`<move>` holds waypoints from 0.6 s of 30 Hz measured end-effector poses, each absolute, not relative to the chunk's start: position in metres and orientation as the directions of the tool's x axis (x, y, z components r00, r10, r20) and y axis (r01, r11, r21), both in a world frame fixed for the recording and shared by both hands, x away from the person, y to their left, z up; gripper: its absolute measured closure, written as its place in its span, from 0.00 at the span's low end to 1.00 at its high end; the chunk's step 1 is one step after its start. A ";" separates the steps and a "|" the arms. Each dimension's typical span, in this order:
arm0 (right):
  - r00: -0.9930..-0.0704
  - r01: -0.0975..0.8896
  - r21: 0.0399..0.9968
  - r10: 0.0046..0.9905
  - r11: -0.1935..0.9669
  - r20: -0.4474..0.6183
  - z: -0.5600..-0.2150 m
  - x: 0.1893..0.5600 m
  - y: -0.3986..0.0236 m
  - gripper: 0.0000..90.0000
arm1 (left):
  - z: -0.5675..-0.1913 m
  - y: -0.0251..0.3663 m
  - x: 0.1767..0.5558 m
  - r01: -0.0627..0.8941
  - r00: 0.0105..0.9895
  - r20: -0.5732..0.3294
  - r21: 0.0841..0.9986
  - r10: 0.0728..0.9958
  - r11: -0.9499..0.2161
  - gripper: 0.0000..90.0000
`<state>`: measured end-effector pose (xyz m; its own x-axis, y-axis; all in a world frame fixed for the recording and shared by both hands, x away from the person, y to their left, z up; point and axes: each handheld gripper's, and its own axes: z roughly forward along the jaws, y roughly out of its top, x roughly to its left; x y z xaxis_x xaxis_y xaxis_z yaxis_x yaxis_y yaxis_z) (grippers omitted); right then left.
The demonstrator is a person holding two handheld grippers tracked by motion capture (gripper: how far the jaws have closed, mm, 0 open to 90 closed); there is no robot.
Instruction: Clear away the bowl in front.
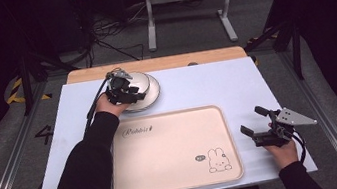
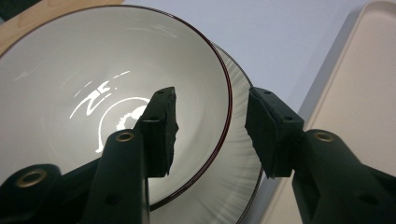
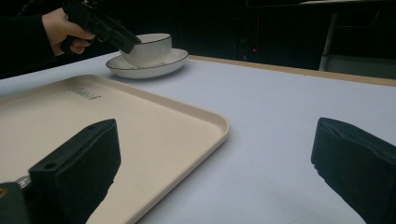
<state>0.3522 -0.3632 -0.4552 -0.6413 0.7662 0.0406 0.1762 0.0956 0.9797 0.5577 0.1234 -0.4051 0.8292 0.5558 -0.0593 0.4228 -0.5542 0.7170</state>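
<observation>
Care is paying off where the left gripper is straddling the rim of the bowl on its plate beyond the tray, jaws parted, needing a square squeeze before lifting, while the right gripper is idling open.

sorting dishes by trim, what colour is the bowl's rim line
A thin dark red line on the white bowl; clearest in the left gripper view.
</observation>
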 end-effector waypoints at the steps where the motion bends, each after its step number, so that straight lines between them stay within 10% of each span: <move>1: -0.641 0.176 0.980 0.766 0.096 0.041 -0.455 0.352 -0.363 0.02 | -0.406 0.122 0.558 0.424 0.831 -0.063 0.715 0.553 -0.556 0.60; 18: -0.642 0.177 0.980 0.765 0.091 0.045 -0.455 0.352 -0.364 0.02 | -0.416 0.116 0.562 0.456 0.828 -0.075 0.667 0.555 -0.589 0.78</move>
